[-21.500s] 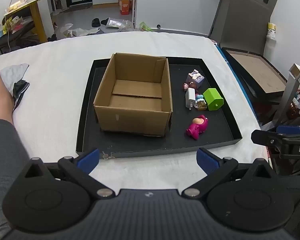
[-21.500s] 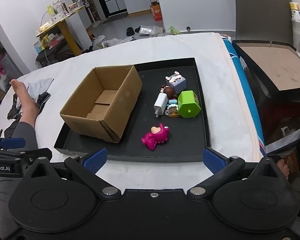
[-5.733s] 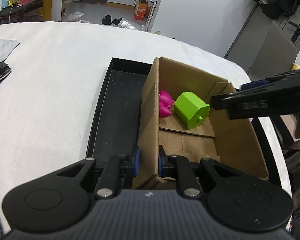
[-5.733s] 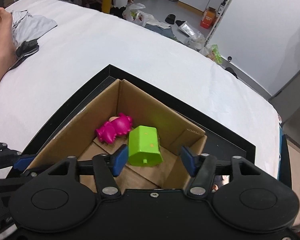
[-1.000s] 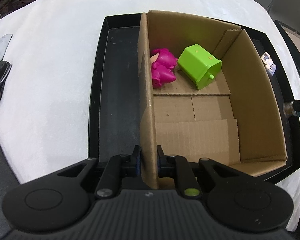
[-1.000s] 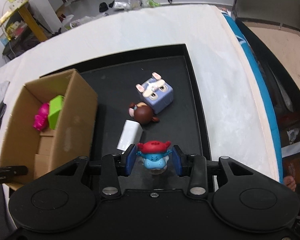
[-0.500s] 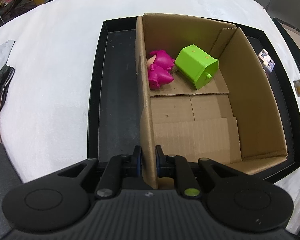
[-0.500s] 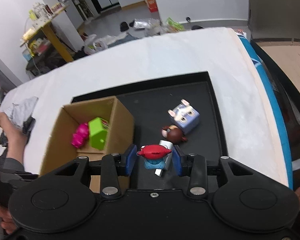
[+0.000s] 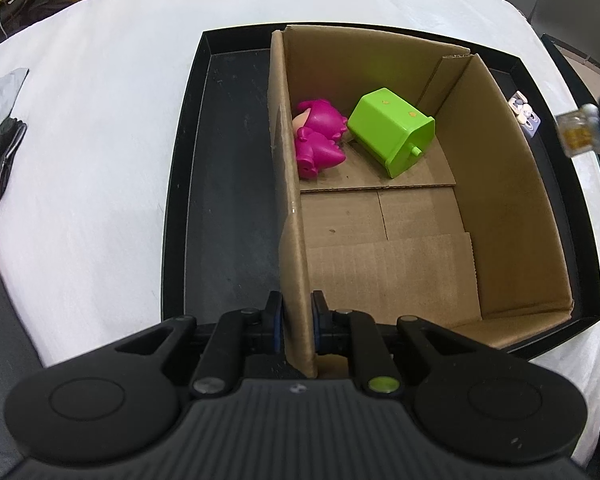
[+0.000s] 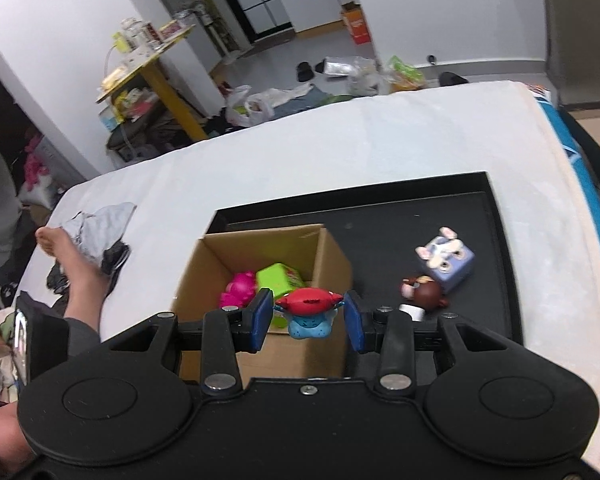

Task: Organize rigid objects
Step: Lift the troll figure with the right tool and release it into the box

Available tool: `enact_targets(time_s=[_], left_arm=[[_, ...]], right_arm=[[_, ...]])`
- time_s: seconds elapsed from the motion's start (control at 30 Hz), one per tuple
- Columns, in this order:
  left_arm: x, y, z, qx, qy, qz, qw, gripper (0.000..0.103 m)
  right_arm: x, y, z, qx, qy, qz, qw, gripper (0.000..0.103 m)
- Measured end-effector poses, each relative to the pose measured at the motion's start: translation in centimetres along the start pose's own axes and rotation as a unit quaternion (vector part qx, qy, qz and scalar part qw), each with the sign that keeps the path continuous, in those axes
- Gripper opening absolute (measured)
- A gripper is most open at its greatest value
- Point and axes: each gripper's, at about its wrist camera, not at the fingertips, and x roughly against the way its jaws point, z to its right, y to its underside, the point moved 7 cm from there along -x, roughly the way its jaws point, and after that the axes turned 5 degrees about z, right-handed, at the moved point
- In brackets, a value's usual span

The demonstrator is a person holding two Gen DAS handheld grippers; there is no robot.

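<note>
Since a second ago, the left gripper [image 9: 296, 326] has not shifted: its fingers clamp the cardboard box [image 9: 500, 184] wall, with pink toy [image 9: 320, 138] and green block [image 9: 392, 136] inside. From the right wrist, the right gripper [image 10: 306, 316] has lifted the red-capped blue figurine [image 10: 309, 312] off the black tray [image 10: 496, 240], jaws pinching its cap; it looks light, rigid and slippery, so grip the cap's sides.

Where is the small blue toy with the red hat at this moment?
In the right wrist view, the blue toy sits clamped in the right gripper, raised above the near wall of the cardboard box, with the pink toy and green block inside beyond it.
</note>
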Motion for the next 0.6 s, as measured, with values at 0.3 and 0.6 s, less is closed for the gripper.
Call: enact_targets(time_s=[0.3, 0.6], left_arm=[[-0.1, -0.2, -0.2, 0.016, -0.003, -0.001, 0.9999, 0.013], [-0.2, 0.3, 0.1, 0.027, -0.006, 0.0, 0.9996, 0.014]], right_arm=[[-2.2, 1.3, -4.6, 0.036, -0.055, -0.023, 0.998, 0.038], [-4.8, 3.0, -6.7, 0.044, -0.065, -0.048, 0.996, 0.039]])
